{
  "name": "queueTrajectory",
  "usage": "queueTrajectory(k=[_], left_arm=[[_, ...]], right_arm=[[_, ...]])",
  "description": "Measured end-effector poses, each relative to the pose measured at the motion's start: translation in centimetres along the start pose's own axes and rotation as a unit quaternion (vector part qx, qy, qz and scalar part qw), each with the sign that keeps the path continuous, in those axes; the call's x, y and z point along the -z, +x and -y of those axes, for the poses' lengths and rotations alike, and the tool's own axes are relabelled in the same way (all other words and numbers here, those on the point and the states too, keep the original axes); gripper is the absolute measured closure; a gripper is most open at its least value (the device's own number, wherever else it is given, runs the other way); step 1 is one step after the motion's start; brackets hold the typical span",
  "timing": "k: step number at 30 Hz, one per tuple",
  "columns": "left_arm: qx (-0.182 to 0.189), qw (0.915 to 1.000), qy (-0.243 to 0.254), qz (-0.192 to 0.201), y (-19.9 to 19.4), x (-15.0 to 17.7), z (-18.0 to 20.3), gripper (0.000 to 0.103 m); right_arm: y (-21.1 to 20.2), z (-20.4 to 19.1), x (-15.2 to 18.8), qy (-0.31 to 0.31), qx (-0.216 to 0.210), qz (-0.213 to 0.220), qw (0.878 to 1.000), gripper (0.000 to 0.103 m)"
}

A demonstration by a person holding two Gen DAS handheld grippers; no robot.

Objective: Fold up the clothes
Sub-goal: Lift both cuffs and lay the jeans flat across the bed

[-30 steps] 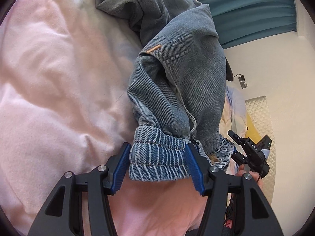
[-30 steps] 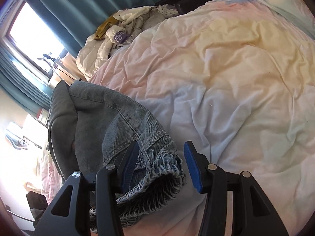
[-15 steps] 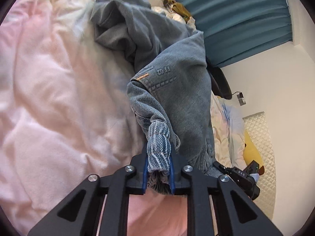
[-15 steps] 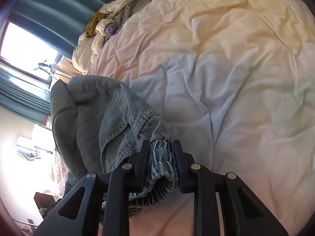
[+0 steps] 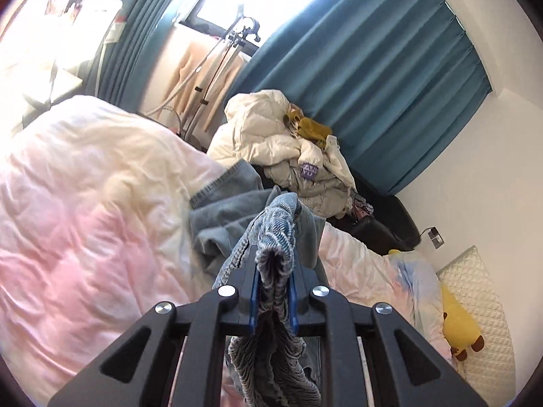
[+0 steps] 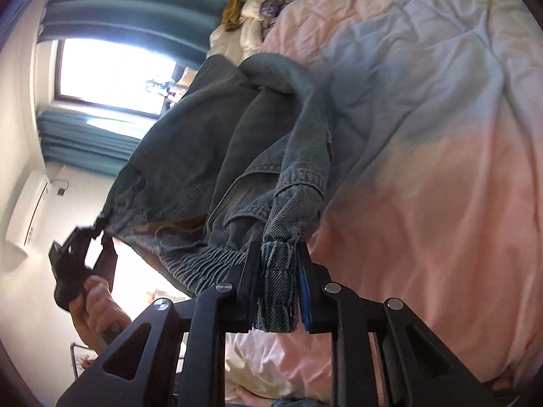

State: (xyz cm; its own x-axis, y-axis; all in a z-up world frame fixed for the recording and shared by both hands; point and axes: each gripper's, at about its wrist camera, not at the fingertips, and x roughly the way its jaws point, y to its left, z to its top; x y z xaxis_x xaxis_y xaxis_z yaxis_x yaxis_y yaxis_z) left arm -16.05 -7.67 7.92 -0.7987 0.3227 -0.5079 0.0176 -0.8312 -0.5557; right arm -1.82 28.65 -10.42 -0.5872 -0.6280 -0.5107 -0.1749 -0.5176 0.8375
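Change vs one second ago: both jaws were apart around elastic waistband, now clamped on it. Left gripper (image 5: pixel 273 286) pinches bunched waistband (image 5: pixel 271 271) of jeans (image 5: pixel 230 213); right gripper (image 6: pixel 280 279) pinches other waistband end. Jeans were heaped on bed (image 5: pixel 85 203), now lifted, waistband stretched between grippers, legs hanging toward 12 o'clock over duvet. Left hand (image 6: pixel 98 302) visible at 8 o'clock in right view. Clothes pile (image 5: pixel 288 156) at 1 o'clock, untouched. Judgement: pick-up done, garment ready to shake out and lay flat; no fold made yet.
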Motion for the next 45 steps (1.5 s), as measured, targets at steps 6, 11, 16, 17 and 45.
queueTrajectory(k=[6, 11, 16, 17, 45], left_arm=[[-0.044, 0.9986, 0.01, 0.028, -5.3, -7.0, -3.6, 0.09], [-0.087, 0.9941, 0.018, 0.063, -8.5, -11.7, -8.4, 0.09], [-0.132, 0.9885, -0.001, 0.074, -9.9, -16.4, -14.9, 0.09], [-0.145, 0.9862, 0.003, 0.08, -10.0, -17.2, -16.1, 0.09], [-0.264, 0.9643, -0.003, 0.025, 0.2, -14.2, -34.5, 0.051]], right_arm=[[6.2, -8.7, 5.9, -0.081, -0.044, -0.052, 0.994, 0.085], [13.5, -15.7, 10.4, -0.151, -0.075, -0.112, 0.979, 0.085], [20.9, -21.5, 13.6, -0.214, -0.103, -0.147, 0.96, 0.086], [22.4, -22.4, 14.1, -0.226, -0.11, -0.154, 0.956, 0.086], [39.4, -25.7, 17.5, -0.397, -0.063, -0.273, 0.874, 0.046]])
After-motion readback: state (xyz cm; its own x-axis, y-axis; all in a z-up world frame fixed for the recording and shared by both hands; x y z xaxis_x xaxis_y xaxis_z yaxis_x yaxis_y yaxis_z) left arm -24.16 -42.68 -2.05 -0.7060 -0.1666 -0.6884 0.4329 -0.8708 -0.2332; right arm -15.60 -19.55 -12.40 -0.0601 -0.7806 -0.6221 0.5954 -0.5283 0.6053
